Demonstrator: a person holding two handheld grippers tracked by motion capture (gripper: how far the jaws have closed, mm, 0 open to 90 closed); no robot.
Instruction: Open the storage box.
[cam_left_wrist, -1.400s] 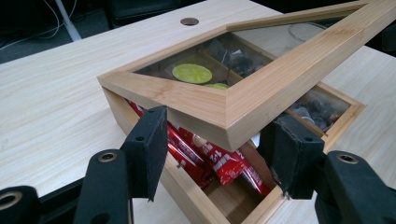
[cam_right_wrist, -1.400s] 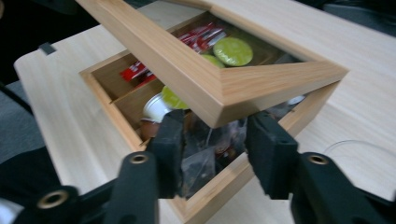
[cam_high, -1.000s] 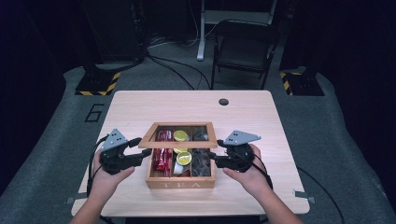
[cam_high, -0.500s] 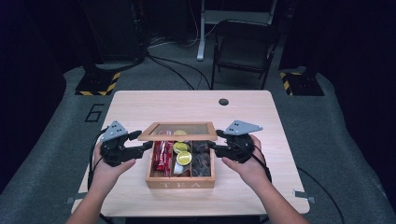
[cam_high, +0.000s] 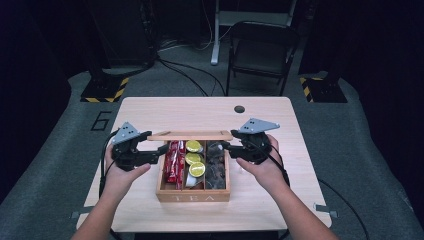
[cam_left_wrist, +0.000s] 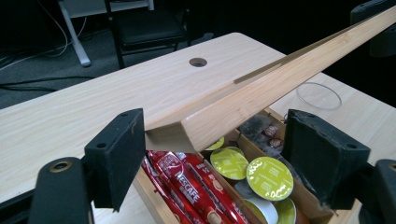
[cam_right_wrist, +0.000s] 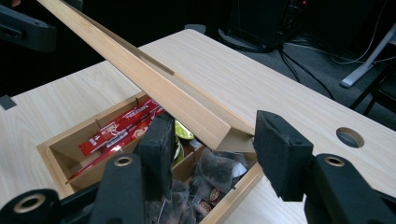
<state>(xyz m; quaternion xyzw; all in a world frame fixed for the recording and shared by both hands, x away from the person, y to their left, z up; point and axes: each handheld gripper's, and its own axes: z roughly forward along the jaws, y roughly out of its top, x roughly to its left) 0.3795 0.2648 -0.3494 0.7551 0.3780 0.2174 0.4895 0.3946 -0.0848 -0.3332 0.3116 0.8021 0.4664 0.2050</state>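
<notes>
the wooden tea box (cam_high: 192, 192) sits near the front of the table (cam_high: 150, 112), its lid (cam_high: 190, 135) raised roughly upright on the far edge. the left gripper (cam_high: 162, 150) and right gripper (cam_high: 225, 146) hang at the lid's two ends, jaws apart and clamped on nothing. opening looks nearly done; the red sachets (cam_left_wrist: 191, 184), green pods (cam_left_wrist: 270, 178) and tea bags (cam_right_wrist: 219, 170) lie untouched

lab or recording studio setup: dark room with black surrounds, grey carpet floor (cam_high: 60, 200), hazard-striped stand bases (cam_high: 105, 92), loose cables (cam_high: 185, 72) on the floor, a folding chair (cam_high: 260, 50), number 6 (cam_high: 101, 120) marked beside a light wooden table (cam_high: 200, 110).
</notes>
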